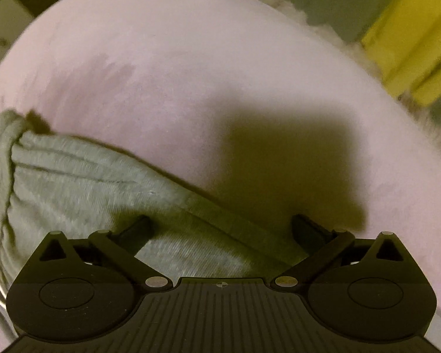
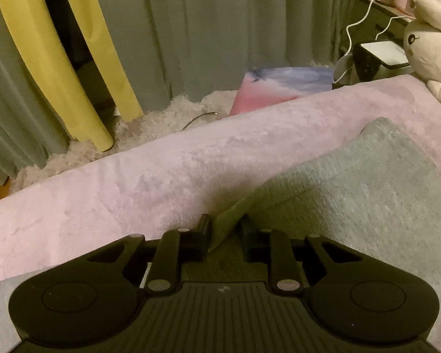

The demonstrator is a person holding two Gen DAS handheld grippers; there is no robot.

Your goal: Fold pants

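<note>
Lying on a pale pink plush blanket [image 2: 167, 173], the grey pants [image 2: 367, 188] show a soft ribbed knit, with a gathered, bunched end at the left of the left wrist view and a smooth flat panel with a rounded corner in the right wrist view. The left gripper [image 1: 220, 226] points steeply down over the pants' hem, its fingers spread wide with nothing pinched between them and its dark shadow falling on the blanket. The right gripper [image 2: 225, 229] has its fingers drawn close together on a raised fold of the grey fabric, which stands up between the pads. A white plush rabbit [image 2: 429, 35] sits at the blanket's far corner.
</note>
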